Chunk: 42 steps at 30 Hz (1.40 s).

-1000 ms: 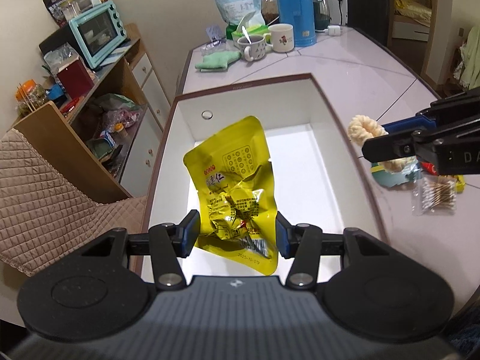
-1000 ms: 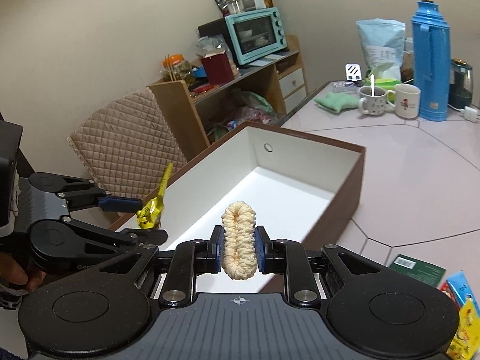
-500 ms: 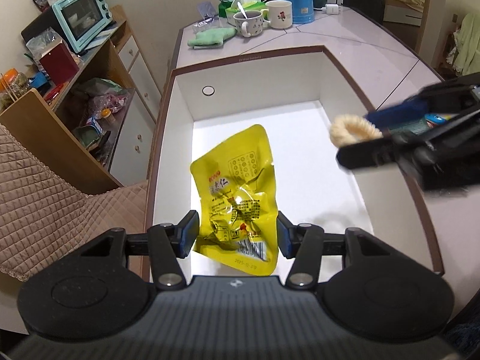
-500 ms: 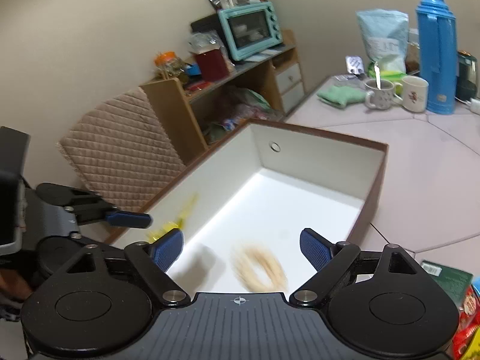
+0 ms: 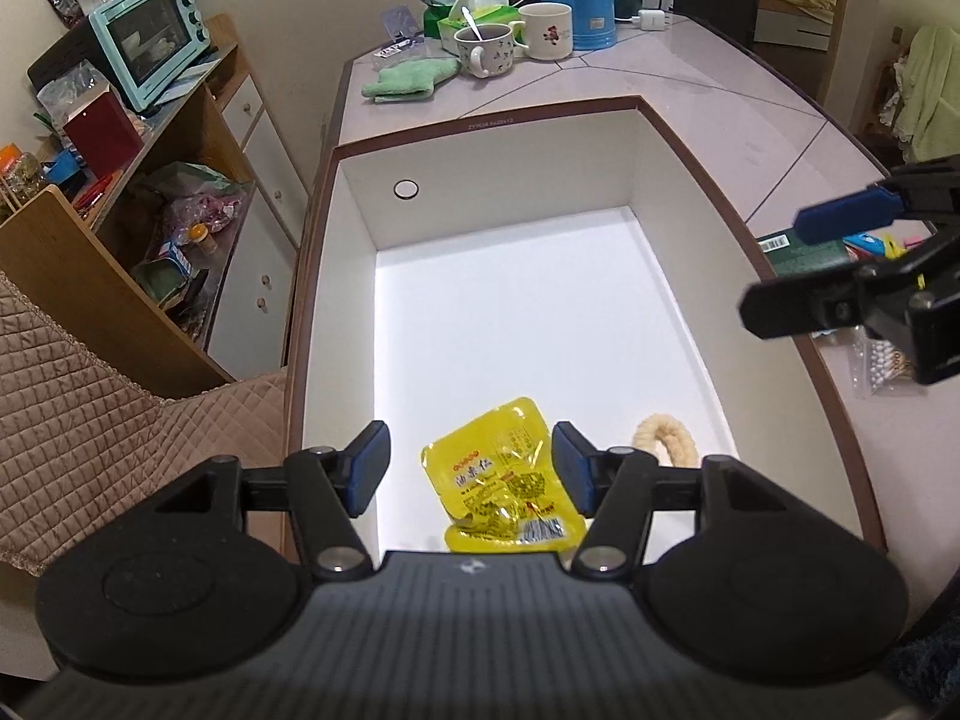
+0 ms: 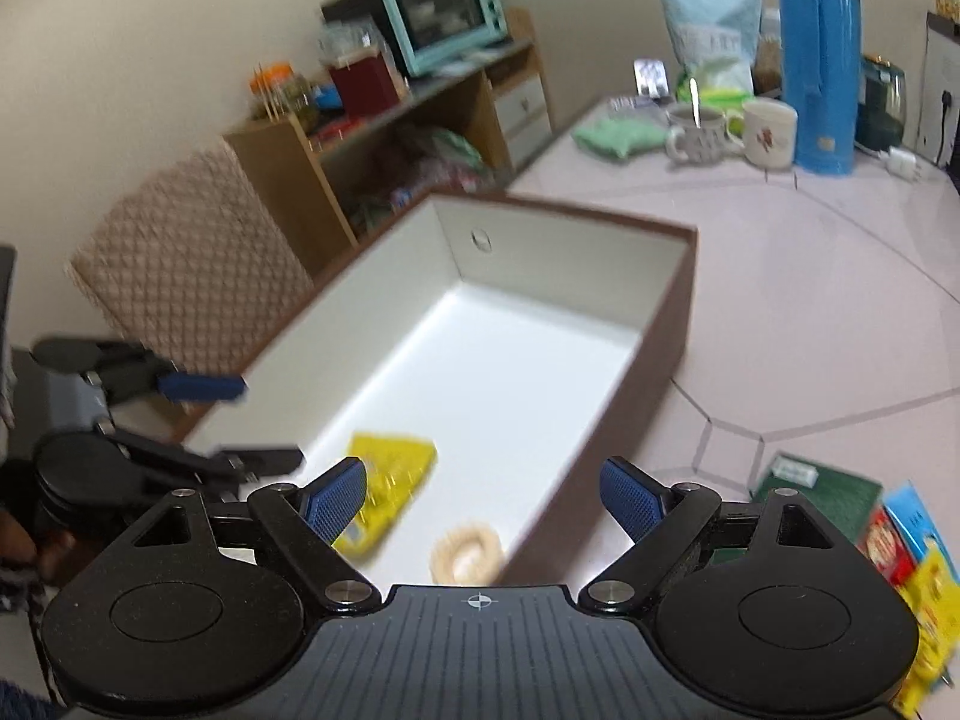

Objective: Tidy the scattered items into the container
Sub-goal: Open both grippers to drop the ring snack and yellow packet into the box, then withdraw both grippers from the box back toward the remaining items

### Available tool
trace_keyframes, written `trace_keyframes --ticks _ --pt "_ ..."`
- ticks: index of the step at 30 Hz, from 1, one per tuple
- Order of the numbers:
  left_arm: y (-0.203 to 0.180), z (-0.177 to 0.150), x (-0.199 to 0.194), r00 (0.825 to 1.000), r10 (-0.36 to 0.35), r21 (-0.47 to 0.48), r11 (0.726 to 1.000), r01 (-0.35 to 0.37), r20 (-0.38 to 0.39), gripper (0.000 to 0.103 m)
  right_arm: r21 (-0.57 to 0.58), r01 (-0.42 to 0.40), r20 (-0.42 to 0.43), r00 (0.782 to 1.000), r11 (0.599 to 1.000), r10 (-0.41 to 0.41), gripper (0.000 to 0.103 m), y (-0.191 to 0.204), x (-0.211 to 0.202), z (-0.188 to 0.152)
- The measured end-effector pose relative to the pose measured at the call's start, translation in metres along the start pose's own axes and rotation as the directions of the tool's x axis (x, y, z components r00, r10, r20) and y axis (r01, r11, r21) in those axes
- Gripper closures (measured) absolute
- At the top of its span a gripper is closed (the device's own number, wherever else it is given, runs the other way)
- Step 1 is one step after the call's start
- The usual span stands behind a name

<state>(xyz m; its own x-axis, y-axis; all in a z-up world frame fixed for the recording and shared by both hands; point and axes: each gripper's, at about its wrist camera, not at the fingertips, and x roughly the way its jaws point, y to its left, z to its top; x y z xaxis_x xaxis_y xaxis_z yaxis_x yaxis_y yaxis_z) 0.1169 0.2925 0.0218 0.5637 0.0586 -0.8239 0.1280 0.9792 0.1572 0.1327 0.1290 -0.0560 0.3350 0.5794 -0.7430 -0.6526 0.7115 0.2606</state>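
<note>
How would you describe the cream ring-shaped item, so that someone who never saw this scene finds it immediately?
Find the long brown box with white inside walls on the pale counter. On its floor, at the near end, two things lie side by side. Beside the shiny yellow packet is the cream fluffy ring: soft, looped and unprinted.

yellow snack pouch (image 5: pixel 503 483) – red chinese characters and a barcode; the rest too small to read
</note>
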Motion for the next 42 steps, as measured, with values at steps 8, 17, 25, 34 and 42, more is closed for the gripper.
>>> trace_keyframes --ticks 8,17,25,34,42 --pt "-0.008 -0.009 -0.018 1.0 0.021 -0.014 1.0 -0.021 -0.011 0.021 -0.022 0.025 -0.07 0.997 0.999 -0.027 0.015 0.009 -0.008 -0.018" --pt "-0.019 -0.03 -0.039 0.998 0.057 -0.056 0.997 -0.058 -0.033 0.01 -0.061 0.023 -0.101 0.994 0.998 -0.029 0.015 0.022 -0.016 -0.038" --pt "-0.029 -0.046 -0.056 0.996 0.088 -0.084 0.992 -0.09 -0.024 0.009 -0.081 0.03 -0.116 0.992 0.996 -0.04 0.015 0.029 -0.023 -0.052" --pt "-0.038 -0.057 -0.065 0.995 0.098 -0.115 0.988 -0.099 -0.013 0.009 -0.073 0.054 -0.11 0.992 0.996 -0.061 0.015 0.032 -0.034 -0.058" --pt "-0.041 -0.063 -0.067 0.997 0.077 -0.139 0.987 -0.077 -0.012 0.009 -0.063 0.069 -0.102 0.992 0.996 -0.075 0.015 0.034 -0.036 -0.059"
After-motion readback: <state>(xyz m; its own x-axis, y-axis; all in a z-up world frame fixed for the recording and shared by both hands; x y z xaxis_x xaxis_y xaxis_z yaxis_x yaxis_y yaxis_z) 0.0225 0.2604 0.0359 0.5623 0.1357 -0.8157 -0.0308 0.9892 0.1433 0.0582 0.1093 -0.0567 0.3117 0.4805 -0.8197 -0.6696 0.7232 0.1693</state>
